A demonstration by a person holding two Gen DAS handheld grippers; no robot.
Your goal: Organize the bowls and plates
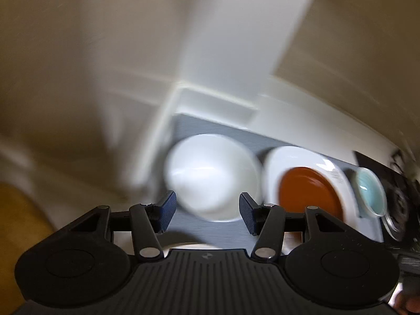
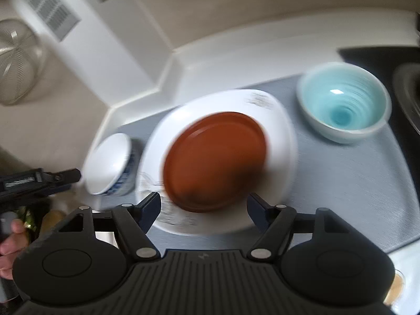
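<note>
Nearest, the right gripper (image 2: 204, 208) hangs over the near edge of the white plate (image 2: 282, 141), jaws apart with nothing pressed between them. The orange plate (image 2: 215, 161) lies flat on the white plate, face up; being round, it shows no long axis. Both sit on the grey mat (image 2: 349, 183) on the white desk (image 2: 236, 50). The left gripper (image 1: 207, 214) is also spread, empty, just short of the white bowl (image 1: 212, 176), which stands upright with its mouth up, left of the plates. Farther right, the light blue bowl (image 2: 344, 102) stands upright, apart from the plates. A hand (image 2: 11, 239) shows at the left edge.
</note>
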